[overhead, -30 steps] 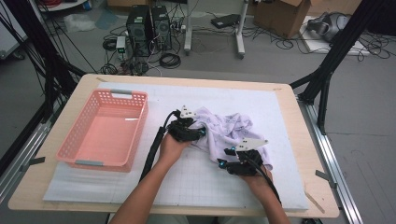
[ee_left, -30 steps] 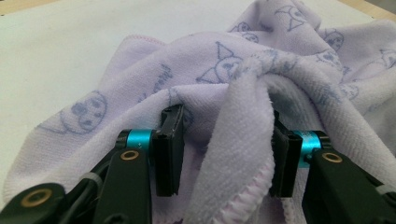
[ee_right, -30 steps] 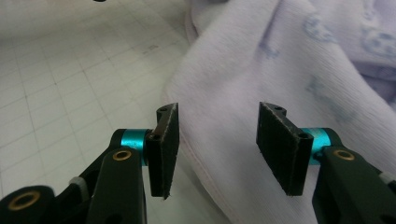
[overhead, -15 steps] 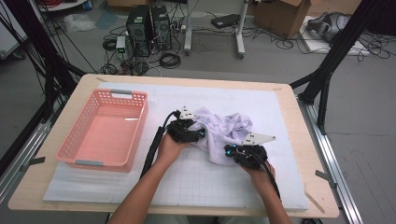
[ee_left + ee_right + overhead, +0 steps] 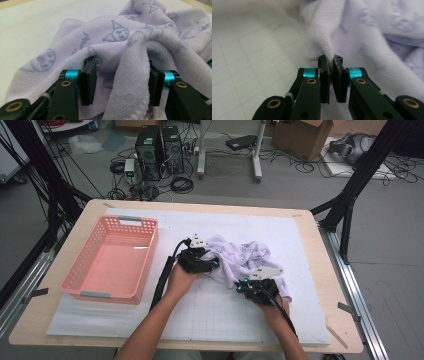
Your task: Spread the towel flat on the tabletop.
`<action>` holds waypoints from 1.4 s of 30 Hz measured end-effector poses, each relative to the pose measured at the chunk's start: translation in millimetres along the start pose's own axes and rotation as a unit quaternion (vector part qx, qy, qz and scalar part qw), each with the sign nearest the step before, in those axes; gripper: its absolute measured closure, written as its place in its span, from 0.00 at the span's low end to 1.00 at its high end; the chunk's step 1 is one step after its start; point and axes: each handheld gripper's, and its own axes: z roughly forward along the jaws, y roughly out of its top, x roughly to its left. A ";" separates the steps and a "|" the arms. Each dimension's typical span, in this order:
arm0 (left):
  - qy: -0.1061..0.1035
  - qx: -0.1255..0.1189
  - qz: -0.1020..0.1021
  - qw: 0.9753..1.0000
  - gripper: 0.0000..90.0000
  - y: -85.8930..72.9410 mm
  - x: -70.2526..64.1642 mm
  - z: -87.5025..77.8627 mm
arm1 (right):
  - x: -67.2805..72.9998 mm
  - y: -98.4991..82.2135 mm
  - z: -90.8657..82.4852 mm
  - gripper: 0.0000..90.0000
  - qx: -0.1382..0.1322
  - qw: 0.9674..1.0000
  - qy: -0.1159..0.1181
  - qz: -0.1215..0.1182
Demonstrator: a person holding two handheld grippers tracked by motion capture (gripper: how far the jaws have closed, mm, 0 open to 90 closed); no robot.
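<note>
Pinching a fold of the lilac towel (image 5: pixel 372 37), the right gripper (image 5: pixel 331 62) has its jaws nearly together with a peak of cloth caught between the pads. The left gripper (image 5: pixel 120 82) stands with its jaws wide apart, a thick rolled hem of the same towel (image 5: pixel 117 45) lying between them; the pads are not pressing on it, so it has no grasp yet.

In the high view the left gripper (image 5: pixel 212 264) sits at the towel's near-left edge and the right gripper (image 5: pixel 242 287) at its near-right edge, each held in one of the person's hands. The towel (image 5: pixel 245 256) lies crumpled in a heap near the middle of the white gridded mat (image 5: pixel 210 310) that covers the bench (image 5: pixel 320 245). Left of it, well apart, stands a pink basket (image 5: pixel 85 270), with nothing visible inside.

Judging from this, the work is at an early stage: one corner is secured, the other grip is about to close, and spreading or folding is all left.

The towel carries printed cartoon faces with pointed ears and a cursive word beside them, too blurred to read.
</note>
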 end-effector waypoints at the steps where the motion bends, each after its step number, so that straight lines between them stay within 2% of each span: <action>1: -0.002 0.004 -0.002 1.000 0.52 -0.1 0.7 -2.1 | -3.5 -0.2 -2.0 0.95 -0.007 1.000 -0.002 0.014; 7: 0.002 -0.024 -0.014 1.000 0.46 -8.8 -2.6 -18.8 | -21.7 -2.1 -7.6 0.95 -0.035 0.997 -0.006 0.065; 8: 0.003 -0.019 -0.011 1.000 0.46 -9.6 -2.7 -22.8 | -23.5 -2.6 -7.6 0.95 -0.038 0.997 -0.006 0.070; 10: 0.023 -0.041 0.003 0.999 0.46 -13.1 -5.9 -32.6 | -25.2 -2.7 -7.9 0.95 -0.039 0.996 -0.007 0.075; 11: 0.029 -0.052 0.005 0.998 0.47 -14.9 -7.8 -37.1 | -25.7 -2.8 -7.9 0.95 -0.039 0.997 -0.008 0.073; 13: 0.023 -0.061 0.009 0.998 0.51 -18.9 -11.5 -44.6 | -26.0 -2.5 -7.8 0.95 -0.040 0.997 -0.011 0.072; 16: 0.006 -0.056 0.028 0.998 0.59 -26.5 -21.4 -50.1 | -25.2 -2.3 -7.3 0.95 -0.037 0.997 -0.012 0.072; 19: 0.005 -0.061 0.037 0.997 0.64 -37.1 -31.2 -54.9 | -24.9 -2.3 -7.5 0.94 -0.036 0.997 -0.015 0.069; 22: -0.001 -0.060 0.033 0.998 0.65 -48.0 -36.8 -56.0 | -25.3 -2.4 -8.6 0.94 -0.037 0.997 -0.016 0.071; 25: 0.022 -0.067 0.031 0.997 0.63 -55.1 -38.3 -60.6 | -25.6 -2.3 -8.4 0.94 -0.038 0.997 -0.017 0.071; 28: 0.029 -0.065 0.034 0.997 0.60 -55.8 -36.7 -69.8 | -25.4 -1.5 -9.0 0.94 -0.037 0.997 -0.017 0.068; 31: 0.036 -0.072 0.039 0.996 0.59 -57.8 -36.7 -83.5 | -26.7 -0.3 -10.1 0.94 -0.039 0.997 -0.018 0.068; 34: 0.022 -0.085 0.033 0.996 0.61 -58.9 -40.9 -92.5 | -27.2 1.5 -9.7 0.94 -0.039 0.997 -0.018 0.070; 39: -0.020 -0.069 0.041 0.997 0.66 -57.0 -55.3 -77.5 | -25.3 4.3 -8.5 0.94 -0.041 0.997 -0.019 0.070; 42: -0.026 -0.053 0.049 0.997 0.66 -54.7 -62.8 -57.9 | -26.0 4.1 -8.4 0.95 -0.040 0.997 -0.019 0.071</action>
